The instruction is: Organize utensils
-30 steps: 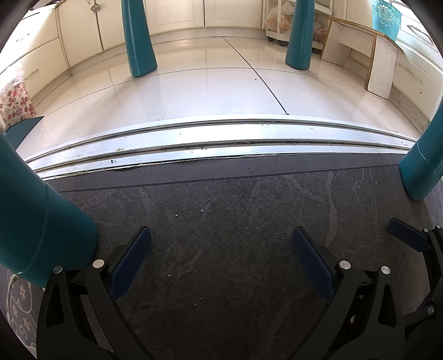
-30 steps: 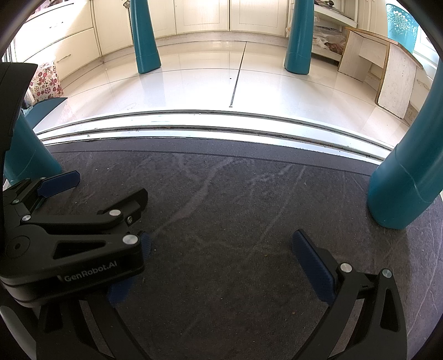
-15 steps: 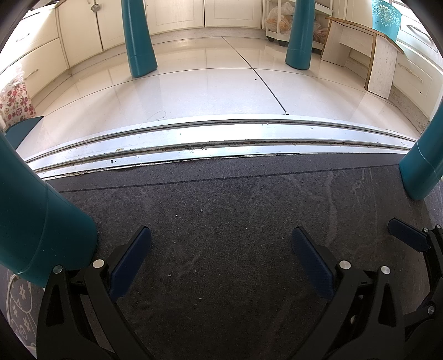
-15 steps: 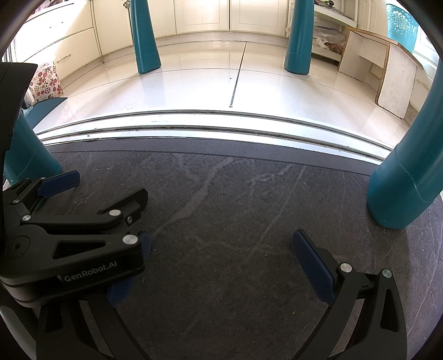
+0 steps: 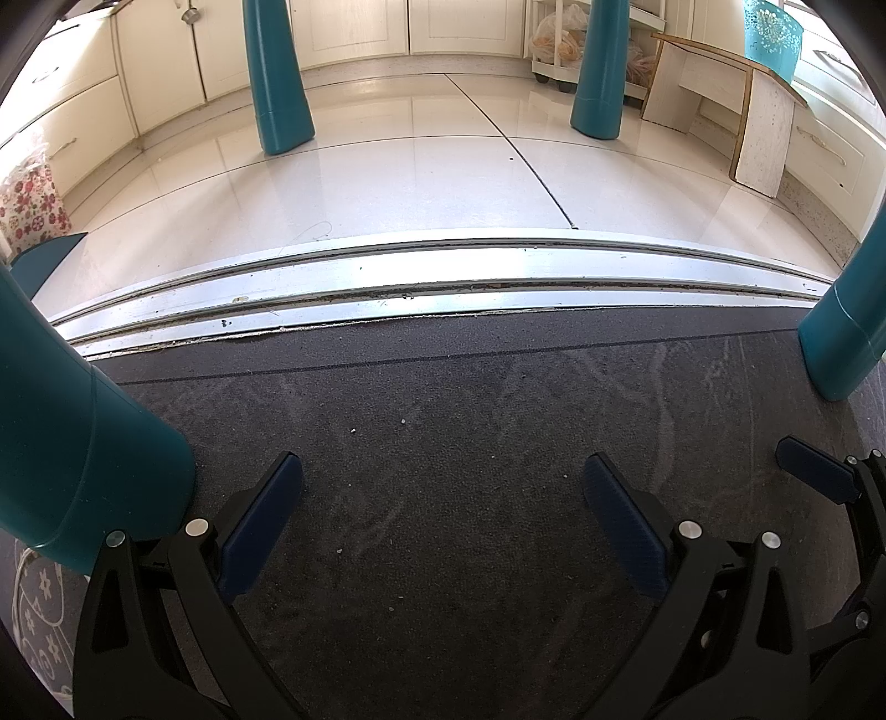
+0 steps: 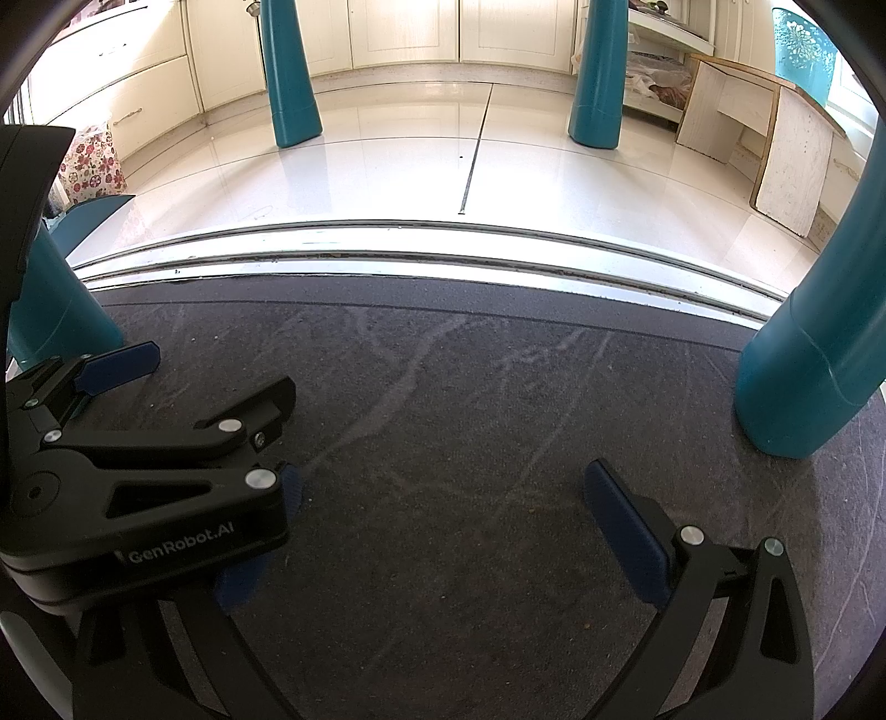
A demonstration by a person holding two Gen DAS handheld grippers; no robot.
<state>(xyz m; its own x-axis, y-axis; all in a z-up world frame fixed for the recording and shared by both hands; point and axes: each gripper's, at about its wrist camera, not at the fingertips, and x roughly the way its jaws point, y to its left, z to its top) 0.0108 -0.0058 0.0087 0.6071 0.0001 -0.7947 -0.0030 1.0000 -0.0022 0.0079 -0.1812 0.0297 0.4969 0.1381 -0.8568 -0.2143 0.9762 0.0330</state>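
Both grippers sit low over a dark grey mat (image 5: 443, 498) on the floor. The left gripper (image 5: 440, 520) has its jaws wide apart, with nothing between the blue pads (image 5: 260, 520). The right gripper (image 6: 443, 520) also has its jaws wide, and they hold nothing. In the right wrist view the left gripper shows at the left side, lying partly over the right gripper's left pad. In the left wrist view a bit of the right gripper peeks in at the right edge.

No utensils can be seen in either view, so I cannot tell where they are.

Big teal legs (image 5: 77, 454) stand on the mat, one near each side edge. Two more teal legs (image 5: 279, 77) stand far off on the shiny white tile floor (image 5: 415, 171). A silver door track (image 5: 443, 277) runs along the far edge of the mat. Cream cupboards (image 5: 354, 27) line the back. A flowery cloth (image 5: 30, 205) hangs at the left.
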